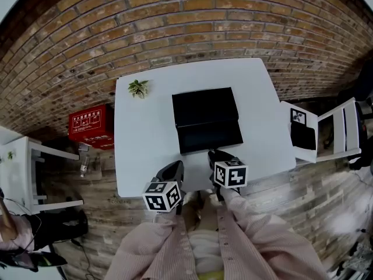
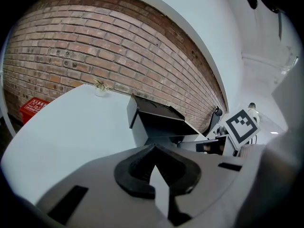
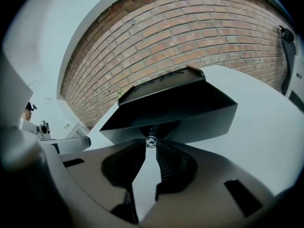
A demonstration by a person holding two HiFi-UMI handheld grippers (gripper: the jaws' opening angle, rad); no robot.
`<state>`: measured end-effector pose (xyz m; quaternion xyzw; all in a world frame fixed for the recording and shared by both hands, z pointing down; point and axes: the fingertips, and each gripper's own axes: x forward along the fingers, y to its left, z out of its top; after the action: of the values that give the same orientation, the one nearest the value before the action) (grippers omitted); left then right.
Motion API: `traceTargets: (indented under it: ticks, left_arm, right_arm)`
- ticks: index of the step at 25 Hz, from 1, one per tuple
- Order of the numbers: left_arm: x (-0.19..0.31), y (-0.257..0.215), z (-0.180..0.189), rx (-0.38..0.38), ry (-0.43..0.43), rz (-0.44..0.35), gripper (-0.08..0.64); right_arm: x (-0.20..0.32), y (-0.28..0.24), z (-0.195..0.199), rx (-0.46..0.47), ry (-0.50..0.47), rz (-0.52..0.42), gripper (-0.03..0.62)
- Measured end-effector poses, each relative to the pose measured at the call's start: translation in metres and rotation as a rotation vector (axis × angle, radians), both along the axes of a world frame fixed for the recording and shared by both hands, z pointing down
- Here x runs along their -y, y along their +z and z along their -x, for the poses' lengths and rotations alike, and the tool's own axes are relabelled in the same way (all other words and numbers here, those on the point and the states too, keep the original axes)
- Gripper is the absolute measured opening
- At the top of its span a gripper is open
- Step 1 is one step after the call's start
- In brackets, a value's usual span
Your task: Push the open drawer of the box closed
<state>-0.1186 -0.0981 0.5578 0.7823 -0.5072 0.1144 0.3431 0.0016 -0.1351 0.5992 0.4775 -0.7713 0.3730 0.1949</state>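
Note:
A black box (image 1: 205, 107) stands mid-table on the white table (image 1: 140, 156), its drawer (image 1: 210, 137) pulled out toward me. My right gripper (image 1: 213, 154) is at the drawer's front edge. In the right gripper view the dark drawer front (image 3: 190, 113) fills the middle, and my right gripper (image 3: 151, 145) has its tips closed on the small silver knob (image 3: 151, 139). My left gripper (image 1: 175, 169) hovers over the table's near edge, left of the drawer. Its jaws (image 2: 153, 148) are shut with nothing between them, and the box (image 2: 154, 118) lies ahead to their right.
A small potted plant (image 1: 139, 87) sits at the table's far left corner. On the floor to the left is a red box (image 1: 90, 124). A white chair (image 1: 326, 130) stands to the right, white furniture (image 1: 23, 174) to the left. A brick wall runs behind.

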Motion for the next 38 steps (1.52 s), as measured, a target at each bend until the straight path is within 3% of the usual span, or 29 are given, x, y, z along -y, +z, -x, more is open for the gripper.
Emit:
traceTargets:
  ticks: [38]
  left_arm:
    - [0.059, -0.001, 0.002, -0.032, -0.011, -0.009, -0.005]
  right_arm:
    - [0.056, 0.003, 0.008, 0.007, -0.015, -0.014, 0.072]
